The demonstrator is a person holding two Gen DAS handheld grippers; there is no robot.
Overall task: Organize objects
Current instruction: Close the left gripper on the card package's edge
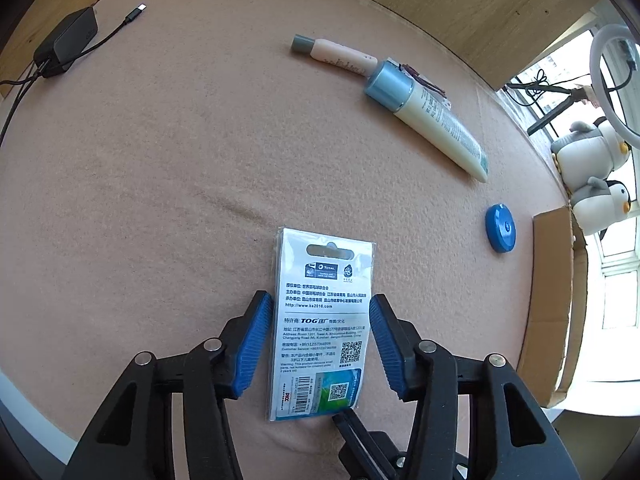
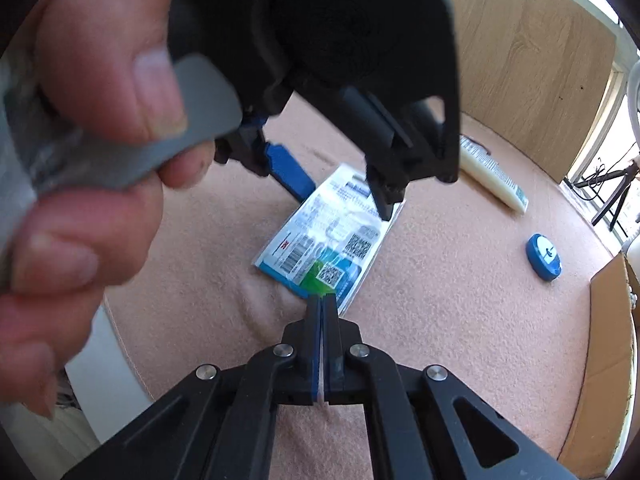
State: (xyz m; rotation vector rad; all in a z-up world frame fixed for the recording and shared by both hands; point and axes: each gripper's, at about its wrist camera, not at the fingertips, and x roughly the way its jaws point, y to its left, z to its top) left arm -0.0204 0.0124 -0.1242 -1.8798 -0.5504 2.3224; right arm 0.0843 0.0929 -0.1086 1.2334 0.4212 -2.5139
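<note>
Glossy plastic packet [image 1: 320, 320], matt fuzzy cloth table cover [image 1: 160, 160], smooth plastic tube [image 1: 436, 120], wood-grain panel [image 1: 440, 4]

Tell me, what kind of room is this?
Probably a home room by a window: a table under pink felt cloth, plush penguins on the sill, and a cream tube lying about.
</note>
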